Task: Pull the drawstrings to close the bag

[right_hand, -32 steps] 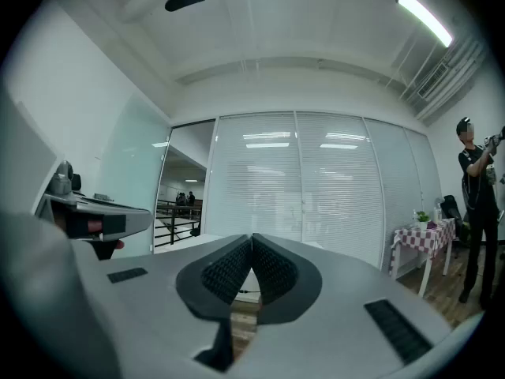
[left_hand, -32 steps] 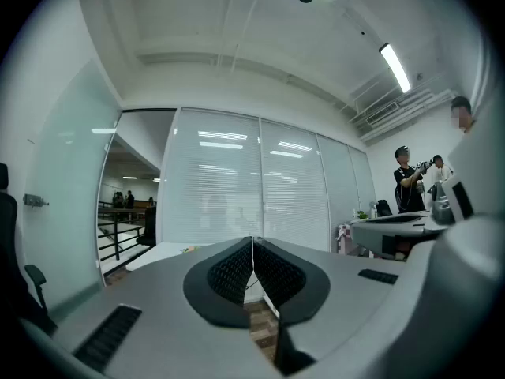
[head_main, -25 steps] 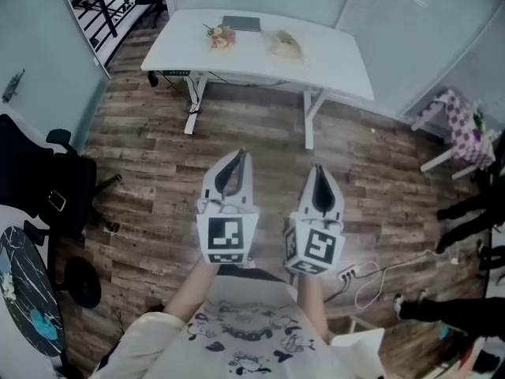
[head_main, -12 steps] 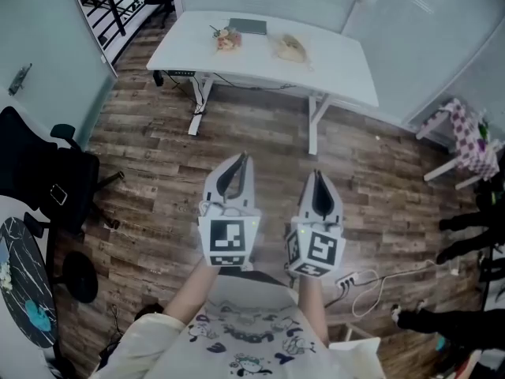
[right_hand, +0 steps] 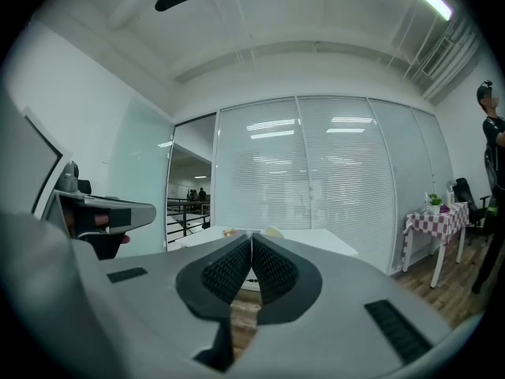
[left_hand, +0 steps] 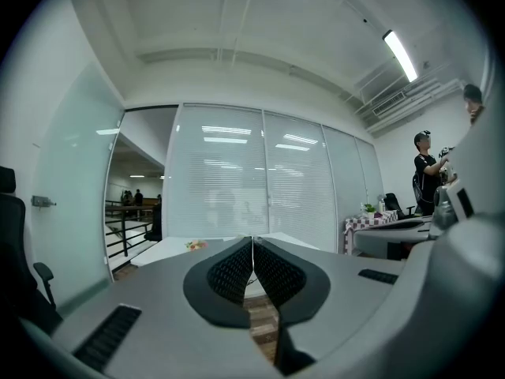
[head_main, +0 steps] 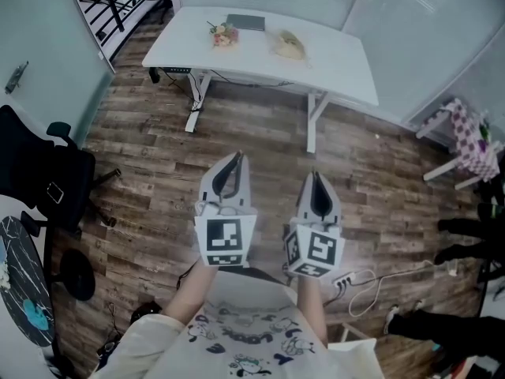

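My left gripper [head_main: 237, 155] and right gripper [head_main: 316, 173] are closed, empty, well apart from the small beige cloth bag [head_main: 289, 46] on the white rectangular counter [head_main: 339, 63]; I'd step close, opening them only at its drawstrings.

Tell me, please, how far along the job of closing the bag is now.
Done: nothing that shows. In hand: nothing; the left tongs and the right tongs are both shut and empty, held over the wooden floor. Left: everything. A beige thing, perhaps the bag, lies on the white table ahead, apart from both tongs.
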Tool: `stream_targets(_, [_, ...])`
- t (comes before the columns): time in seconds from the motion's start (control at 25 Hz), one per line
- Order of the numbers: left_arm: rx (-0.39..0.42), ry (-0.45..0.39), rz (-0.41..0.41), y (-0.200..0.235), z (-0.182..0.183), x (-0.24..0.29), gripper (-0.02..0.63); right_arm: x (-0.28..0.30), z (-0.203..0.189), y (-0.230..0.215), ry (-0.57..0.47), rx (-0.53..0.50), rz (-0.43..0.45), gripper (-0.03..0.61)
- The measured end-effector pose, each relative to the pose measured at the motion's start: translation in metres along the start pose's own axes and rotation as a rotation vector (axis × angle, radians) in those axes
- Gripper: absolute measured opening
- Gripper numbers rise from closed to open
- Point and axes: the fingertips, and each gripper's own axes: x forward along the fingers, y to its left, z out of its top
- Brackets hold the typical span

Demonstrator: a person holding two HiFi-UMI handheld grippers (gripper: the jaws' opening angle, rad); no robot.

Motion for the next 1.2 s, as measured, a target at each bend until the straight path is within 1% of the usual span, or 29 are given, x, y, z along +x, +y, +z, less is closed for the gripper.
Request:
stream_targets(0.24, [0.000, 0.018, -0.024, 0.008, -0.005, 0.047, 0.043, 0.046, -0.003, -0.005, 0.012, -0.011, 0.001, 0.015])
stream_targets(0.52, [0.000, 0.027, -0.044, 0.038, -0.004, 0.119, 0.043, 0.122, 0.002, -0.006, 0.020, -0.006, -0.021, 0.015])
stream_targets(0.68, [0.003, 0.025, -0.059, 0.055, 0.003, 0.169, 0.043, 0.170, 0.007, -0.010, 0.027, -0.010, -0.035, 0.015])
stream_targets(0.88, [0.017, 0.014, -0.099, 0.070, 0.015, 0.231, 0.043, 0.231, 0.019, -0.018, 0.015, 0.000, -0.064, 0.015])
stream_targets(1.08, [0.038, 0.001, -0.126, 0.082, 0.023, 0.278, 0.043, 0.278, 0.020, -0.024, 0.019, 0.023, -0.089, 0.015])
stream_targets(1.2, [0.035, 0.017, -0.138, 0.088, 0.017, 0.299, 0.043, 0.296, 0.017, -0.021, 0.027, 0.017, -0.100, 0.015])
